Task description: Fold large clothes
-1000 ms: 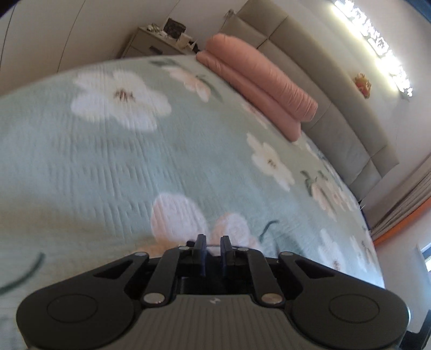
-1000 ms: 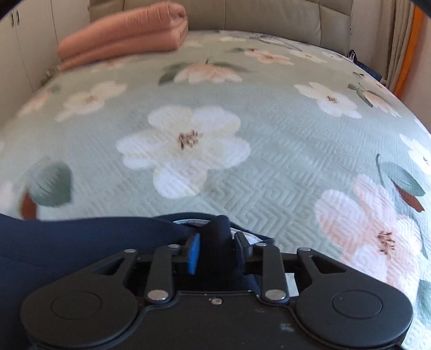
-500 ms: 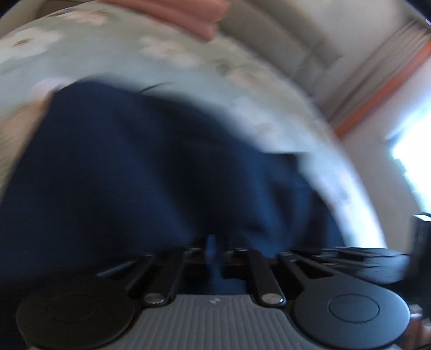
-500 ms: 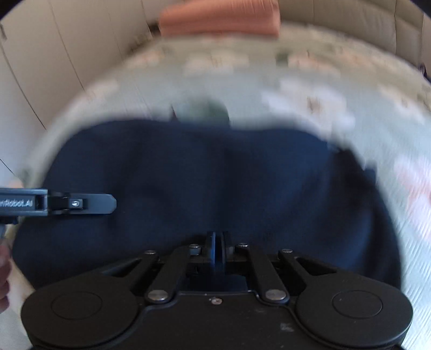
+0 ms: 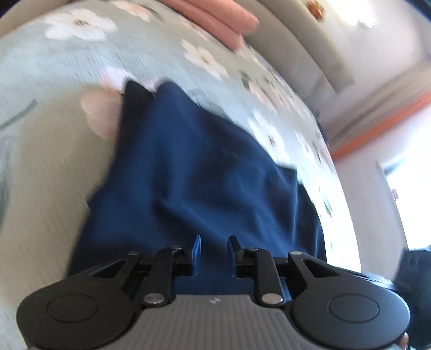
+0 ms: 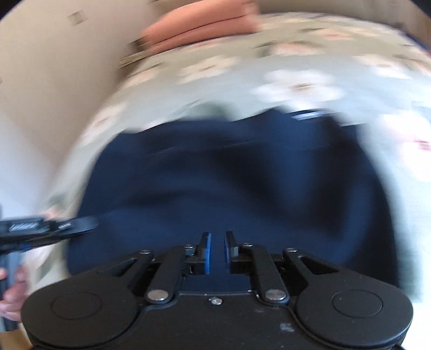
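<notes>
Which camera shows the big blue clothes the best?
The left wrist view. There the navy garment looks fairly sharp: you can see its creases and its far edge on the flowered bedspread. In the right wrist view the garment fills the middle but is smeared by motion blur, so its folds and edges are hard to make out.

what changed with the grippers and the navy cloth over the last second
A second ago the right gripper was shut on the navy garment and the left gripper was shut over bare bedspread. Now both jaws are parted and the garment lies spread on the bed, let go. The pink folded blanket stayed by the headboard.
</notes>
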`<state>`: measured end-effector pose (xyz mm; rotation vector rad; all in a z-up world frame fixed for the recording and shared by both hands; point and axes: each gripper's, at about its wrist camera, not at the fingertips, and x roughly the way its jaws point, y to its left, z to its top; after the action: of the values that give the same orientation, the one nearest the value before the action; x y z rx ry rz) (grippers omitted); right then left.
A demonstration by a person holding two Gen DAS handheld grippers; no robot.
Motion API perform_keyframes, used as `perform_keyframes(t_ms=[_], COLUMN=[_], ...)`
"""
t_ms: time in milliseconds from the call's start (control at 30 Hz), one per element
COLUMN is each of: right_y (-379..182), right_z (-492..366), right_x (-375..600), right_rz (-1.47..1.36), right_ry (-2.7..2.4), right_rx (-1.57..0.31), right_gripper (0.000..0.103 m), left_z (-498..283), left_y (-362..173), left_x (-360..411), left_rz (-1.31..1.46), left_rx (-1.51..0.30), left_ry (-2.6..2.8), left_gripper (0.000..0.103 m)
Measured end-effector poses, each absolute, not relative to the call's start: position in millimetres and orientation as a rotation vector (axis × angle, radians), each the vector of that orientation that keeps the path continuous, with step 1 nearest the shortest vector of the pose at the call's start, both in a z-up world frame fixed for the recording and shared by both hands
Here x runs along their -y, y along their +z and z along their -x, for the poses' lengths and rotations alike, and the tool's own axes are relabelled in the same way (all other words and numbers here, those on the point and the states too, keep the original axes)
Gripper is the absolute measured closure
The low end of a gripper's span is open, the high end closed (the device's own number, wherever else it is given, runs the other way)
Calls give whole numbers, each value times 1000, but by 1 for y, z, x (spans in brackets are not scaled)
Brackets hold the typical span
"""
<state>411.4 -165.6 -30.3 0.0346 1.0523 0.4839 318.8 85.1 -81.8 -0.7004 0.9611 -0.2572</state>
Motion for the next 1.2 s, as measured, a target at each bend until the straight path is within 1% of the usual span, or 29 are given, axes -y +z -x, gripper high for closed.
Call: perform_keyframes(t_ms=[33, 67, 100, 133, 200, 267, 300, 333, 367, 400, 467, 533, 567, 600, 667, 767, 833, 867, 900, 933, 1000, 1033, 1067, 1167, 1200], right_y=[-42, -57, -69, -72, -70, -60, -53, -45, -37, -28, -12, -10, -13, -18, -37, -65, -67, -69, -72, -73, -78, -78, -77, -60, -55], right_z=[-407, -404, -402, -402, -408, -412, -410, -414, -420, -430, -458, -488, -502, -515, -542, -572, -578, -580, -587, -591, -603, -605, -605, -585, -576], right_x=[153, 146, 146, 153, 168, 176, 180, 182, 185, 185, 180, 162, 153, 145, 129, 117, 118, 120, 123, 128, 141, 148, 155, 167, 167], right_rz=[23, 79, 95, 63, 15, 34, 55, 69, 74, 67, 44, 58, 76, 92, 100, 103, 111, 117, 120, 112, 105, 89, 58, -4, -17], right_ry=[483, 471, 465, 478, 477, 469, 465, 468, 469, 467, 455, 424, 410, 390, 355, 312, 290, 272, 248, 230, 167, 150, 151, 160, 179], right_rx=[-1073, -1099, -1114, -1113, -1163, -1198, -1189, -1169, -1138, -1097, -1004, -927, -891, -874, -895, -960, -941, -939, -936, -939, -954, -968, -978, -972, -968], right_gripper=[91, 94, 99, 100, 103, 103, 100, 95, 92, 92, 92, 91, 91, 91, 91, 92, 93, 94, 91, 89, 90, 91, 96, 94, 91], left_z=[-317, -314, -313, -306, -289, -283, -284, -284, -289, -296, -310, -333, -347, -362, -390, -425, -434, -443, -447, -450, -445, -440, -434, -418, -408], left_y=[-90, -105, -120, -134, -145, -138, -130, -122, -110, -99, -82, -71, -70, -69, -77, -98, -111, -119, -124, -128, -131, -129, -125, -115, -110], left_x=[-82, -81, -86, -99, -130, -142, -142, -141, -137, -132, -122, -107, -100, -92, -78, -68, -70, -73, -77, -87, -100, -104, -107, -127, -134], left_rz=[658, 610, 594, 629, 801, 799, 764, 735, 709, 691, 671, 655, 653, 648, 618, 559, 523, 516, 518, 539, 585, 575, 561, 602, 619], left_rx=[-1000, -1057, -1098, -1109, -1077, -1071, -1069, -1059, -1033, -1000, -923, -844, -813, -799, -777, -830, -878, -893, -909, -916, -917, -919, -919, -898, -894], left_ry=[-238, -195, -140, -91, -50, -16, -28, -46, -79, -108, -173, -232, -258, -274, -284, -244, -190, -174, -162, -160, -172, -165, -155, -150, -143], left_gripper=[79, 81, 90, 99, 100, 100, 94, 90, 81, 76, 71, 67, 63, 62, 62, 65, 81, 91, 100, 100, 100, 100, 100, 98, 97])
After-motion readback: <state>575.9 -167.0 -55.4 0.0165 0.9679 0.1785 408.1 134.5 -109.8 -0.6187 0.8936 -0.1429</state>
